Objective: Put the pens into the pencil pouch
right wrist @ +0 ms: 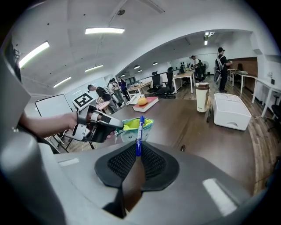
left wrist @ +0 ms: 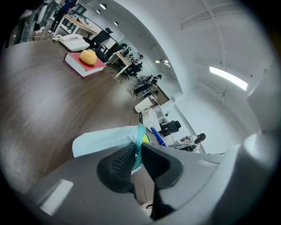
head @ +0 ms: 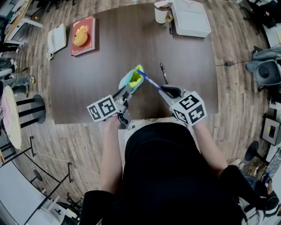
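Note:
A pale blue pencil pouch (head: 132, 79) with a yellow lining hangs above the brown table (head: 88, 88), its mouth open toward the right. My left gripper (head: 125, 93) is shut on the pouch's (left wrist: 105, 139) zip edge. My right gripper (head: 163, 90) is shut on a blue pen (head: 148, 80), whose tip points into the pouch mouth. In the right gripper view the blue pen (right wrist: 139, 134) sticks out from between the pads toward the pouch (right wrist: 134, 128). A black pen (head: 163, 73) lies on the table just right of the pouch.
At the far left of the table a red book (head: 83, 36) carries a yellow fruit (head: 80, 38), with a white phone (head: 56, 39) beside it. A white box (head: 190, 17) and a white cup (head: 161, 12) stand at the far right. Office desks, chairs and people fill the room behind.

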`<state>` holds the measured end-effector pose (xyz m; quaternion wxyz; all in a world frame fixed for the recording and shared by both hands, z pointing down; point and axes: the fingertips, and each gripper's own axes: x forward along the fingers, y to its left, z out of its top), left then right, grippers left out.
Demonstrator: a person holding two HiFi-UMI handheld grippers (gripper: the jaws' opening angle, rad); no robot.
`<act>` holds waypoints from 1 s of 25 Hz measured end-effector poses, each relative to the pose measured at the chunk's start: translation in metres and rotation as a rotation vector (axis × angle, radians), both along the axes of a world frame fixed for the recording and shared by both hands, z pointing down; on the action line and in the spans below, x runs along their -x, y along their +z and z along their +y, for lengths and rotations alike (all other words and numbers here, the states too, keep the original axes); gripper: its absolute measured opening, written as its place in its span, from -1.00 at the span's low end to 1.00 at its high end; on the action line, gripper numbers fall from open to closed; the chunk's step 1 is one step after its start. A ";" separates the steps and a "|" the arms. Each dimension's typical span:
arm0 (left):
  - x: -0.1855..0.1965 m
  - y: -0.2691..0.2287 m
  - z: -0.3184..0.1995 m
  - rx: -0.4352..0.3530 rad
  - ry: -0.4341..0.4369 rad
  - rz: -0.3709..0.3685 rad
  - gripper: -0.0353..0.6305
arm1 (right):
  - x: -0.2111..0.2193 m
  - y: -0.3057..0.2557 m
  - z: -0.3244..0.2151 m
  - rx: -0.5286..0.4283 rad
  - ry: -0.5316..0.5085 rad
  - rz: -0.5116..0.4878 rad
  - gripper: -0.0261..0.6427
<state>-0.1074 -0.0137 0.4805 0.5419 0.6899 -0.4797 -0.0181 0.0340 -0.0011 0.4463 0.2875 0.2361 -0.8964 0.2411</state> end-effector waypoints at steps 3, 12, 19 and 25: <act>-0.001 0.000 0.001 0.000 0.000 0.005 -0.77 | 0.002 0.001 0.002 0.006 -0.009 0.004 -0.79; -0.001 0.001 0.002 0.001 0.001 0.018 -0.76 | 0.010 0.008 0.007 0.028 -0.041 0.032 -0.79; -0.001 0.001 0.004 0.001 0.009 0.021 -0.76 | 0.017 0.007 0.004 0.021 -0.043 0.046 -0.79; -0.004 0.001 0.008 0.002 0.015 0.025 -0.76 | 0.024 0.006 0.004 0.016 -0.056 0.043 -0.79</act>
